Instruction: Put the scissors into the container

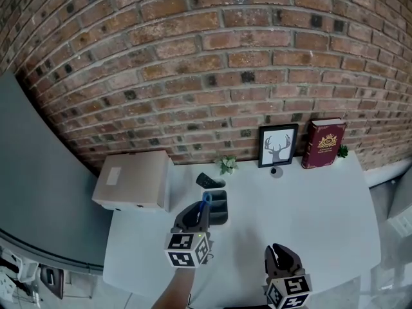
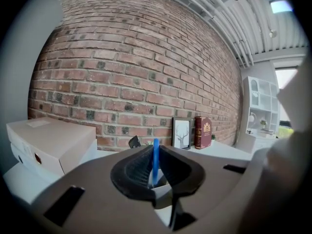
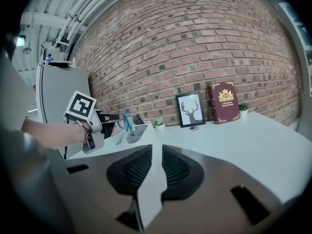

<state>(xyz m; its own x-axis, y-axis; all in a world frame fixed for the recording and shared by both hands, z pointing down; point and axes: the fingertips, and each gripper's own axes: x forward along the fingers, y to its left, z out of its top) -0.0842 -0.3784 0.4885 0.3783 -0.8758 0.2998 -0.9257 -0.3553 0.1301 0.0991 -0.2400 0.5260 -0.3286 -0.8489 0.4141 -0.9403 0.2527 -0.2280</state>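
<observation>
Scissors (image 1: 206, 199) pinched in my left claw (image 1: 195, 219), at the left edge of the dark container (image 1: 221, 211), centre of the head view.
In my left gripper view they show as a blue strip standing upright, clamped between the ribbed pads. I cannot tell whether they touch the container. My right claw (image 1: 282, 257) sits at lower right over the white bench (image 1: 315, 201), its jaws a narrow gap apart with nothing between them. Along the brick wall stand a cardboard box (image 1: 132, 180), a small plant (image 1: 226, 165), a framed deer print (image 1: 278, 145) and a red book (image 1: 324, 143).
</observation>
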